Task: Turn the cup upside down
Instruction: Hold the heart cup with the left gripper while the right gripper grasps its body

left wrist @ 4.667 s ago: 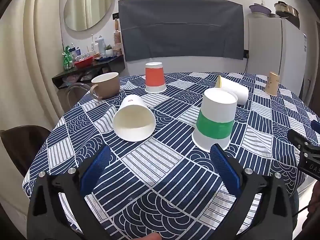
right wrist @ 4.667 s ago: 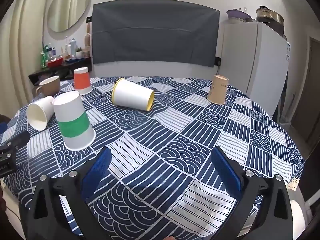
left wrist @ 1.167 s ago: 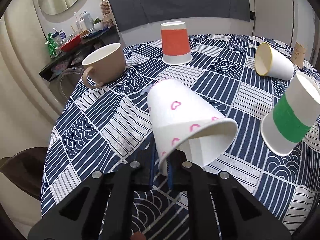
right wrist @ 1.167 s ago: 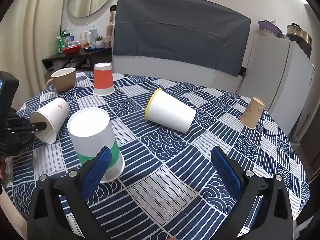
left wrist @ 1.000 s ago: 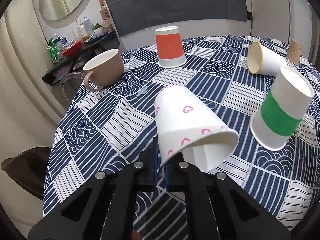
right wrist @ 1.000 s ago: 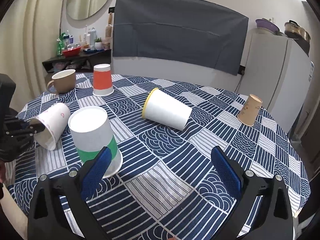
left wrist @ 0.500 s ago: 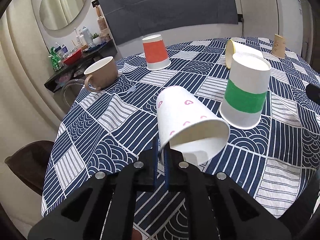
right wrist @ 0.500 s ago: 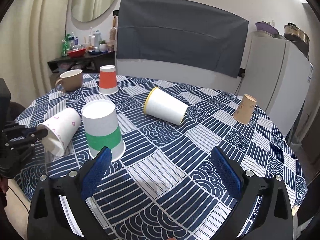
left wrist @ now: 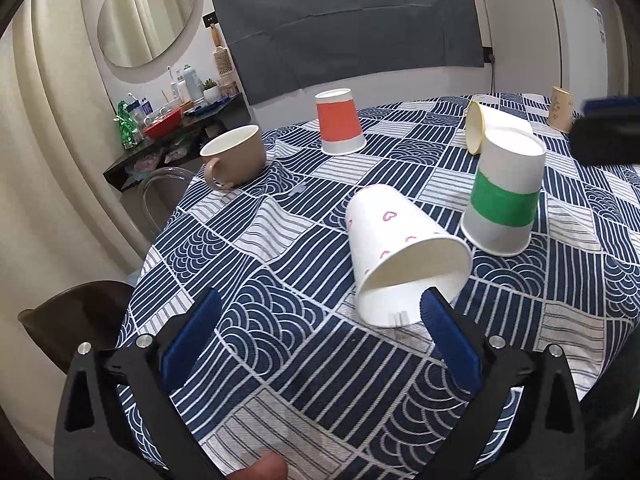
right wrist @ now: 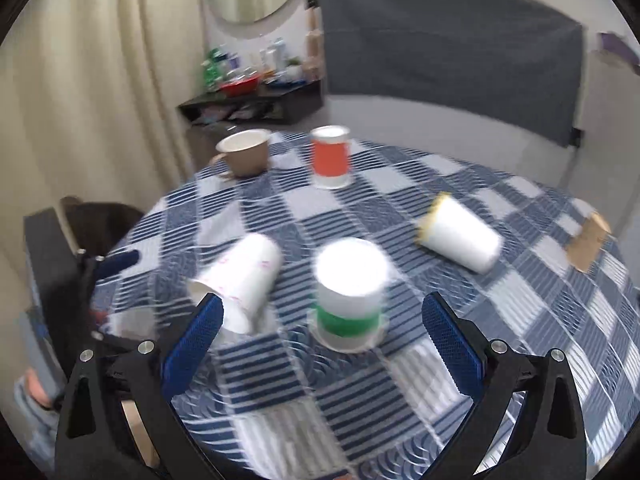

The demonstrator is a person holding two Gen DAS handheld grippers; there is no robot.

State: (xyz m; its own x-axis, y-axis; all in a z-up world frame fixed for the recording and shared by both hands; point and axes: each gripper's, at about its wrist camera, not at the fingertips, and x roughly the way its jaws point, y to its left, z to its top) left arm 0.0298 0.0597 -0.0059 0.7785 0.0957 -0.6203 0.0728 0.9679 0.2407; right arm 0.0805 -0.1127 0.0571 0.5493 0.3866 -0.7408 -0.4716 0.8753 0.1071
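A white paper cup with pink hearts (left wrist: 394, 248) lies tilted on the blue patterned tablecloth (left wrist: 260, 248), its mouth toward my left gripper. My left gripper (left wrist: 318, 320) is open and empty; its right fingertip is just in front of the cup's rim. The cup also shows in the blurred right wrist view (right wrist: 244, 276). My right gripper (right wrist: 322, 328) is open and empty above the table, over an upside-down green-banded cup (right wrist: 350, 294), also in the left wrist view (left wrist: 506, 192).
An upside-down orange cup (left wrist: 339, 122), a tan mug (left wrist: 234, 156), a yellow-rimmed cup on its side (left wrist: 486, 122) and a small tan cup (left wrist: 560, 109) stand farther back. A dark chair (left wrist: 76, 308) sits by the table's left edge. The table edge is close in front.
My left gripper has opened and let go of the heart cup, which now lies on the cloth. My right gripper has swung left toward the cups; its view is blurred by motion.
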